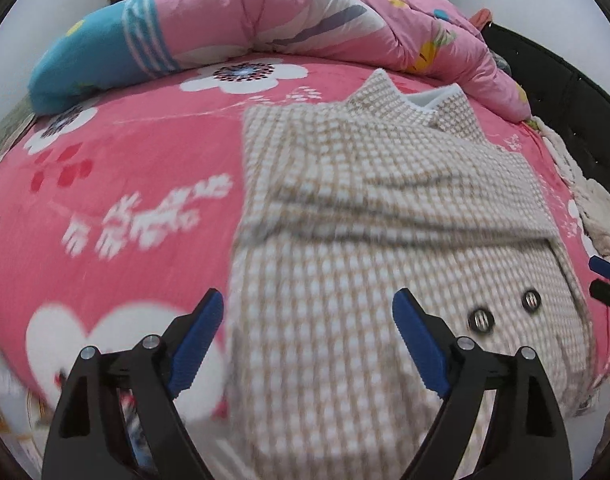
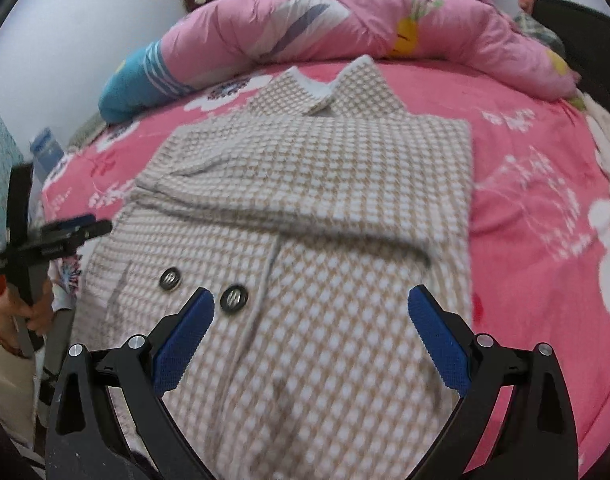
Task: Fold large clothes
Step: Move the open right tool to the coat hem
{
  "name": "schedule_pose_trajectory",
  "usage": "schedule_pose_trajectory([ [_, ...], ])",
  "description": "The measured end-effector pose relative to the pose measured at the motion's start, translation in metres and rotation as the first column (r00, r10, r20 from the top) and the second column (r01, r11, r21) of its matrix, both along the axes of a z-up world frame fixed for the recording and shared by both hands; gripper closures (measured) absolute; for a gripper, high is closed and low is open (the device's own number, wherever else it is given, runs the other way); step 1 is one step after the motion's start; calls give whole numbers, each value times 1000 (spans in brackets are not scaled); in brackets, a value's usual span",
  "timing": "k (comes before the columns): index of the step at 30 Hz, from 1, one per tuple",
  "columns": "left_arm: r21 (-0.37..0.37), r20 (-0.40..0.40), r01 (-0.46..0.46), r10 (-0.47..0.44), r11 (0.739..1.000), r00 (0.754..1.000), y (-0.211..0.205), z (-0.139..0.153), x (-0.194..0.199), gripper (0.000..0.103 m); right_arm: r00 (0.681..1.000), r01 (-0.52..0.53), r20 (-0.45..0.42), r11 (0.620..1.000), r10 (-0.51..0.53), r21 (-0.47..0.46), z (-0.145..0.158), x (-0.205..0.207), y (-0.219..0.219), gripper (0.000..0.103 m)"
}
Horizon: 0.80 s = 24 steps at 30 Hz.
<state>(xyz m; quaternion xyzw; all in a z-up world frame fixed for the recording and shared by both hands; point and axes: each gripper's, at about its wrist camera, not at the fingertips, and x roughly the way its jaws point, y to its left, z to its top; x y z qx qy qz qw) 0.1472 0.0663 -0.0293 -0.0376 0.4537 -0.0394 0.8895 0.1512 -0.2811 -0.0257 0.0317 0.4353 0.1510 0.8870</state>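
A bed (image 1: 105, 168) in pink floral sheeting fills both views. My left gripper (image 1: 307, 320) hangs spread and empty; my right gripper (image 2: 311, 316) likewise. Beyond them the checked coat (image 2: 325, 184) lies flat mid-frame, collar toward the pink quilt (image 2: 345, 20) at the top.

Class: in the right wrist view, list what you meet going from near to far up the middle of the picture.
Right claw → checked coat's buttoned front → folded sleeve → collar → pink floral bedsheet → bunched pink quilt → wall.
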Motion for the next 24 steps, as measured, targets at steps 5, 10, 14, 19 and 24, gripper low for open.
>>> schedule_pose_trajectory([
  [5, -26, 32, -29, 29, 999, 999, 12, 4, -63, 18, 995, 101, -5, 991, -101, 85, -6, -41, -33, 9],
  [10, -65, 82, -23, 29, 998, 996, 25, 6, -129, 18, 978, 207, -50, 967, -202, 147, -23, -90, -67, 9],
  [14, -88, 93, 4, 4, 996, 996, 29, -3, -186, 18, 961, 273, -85, 946, -262, 177, -41, -133, -93, 9],
  [19, -94, 94, 51, -42, 994, 995, 13, -18, -233, 18, 942, 327, -188, 889, -279, 320, -73, -170, -118, 9],
  [24, -148, 58, 65, -57, 987, 997, -2, -39, -263, 29, 939, 321, -250, 864, -236, 388, -99, -189, -112, 9],
])
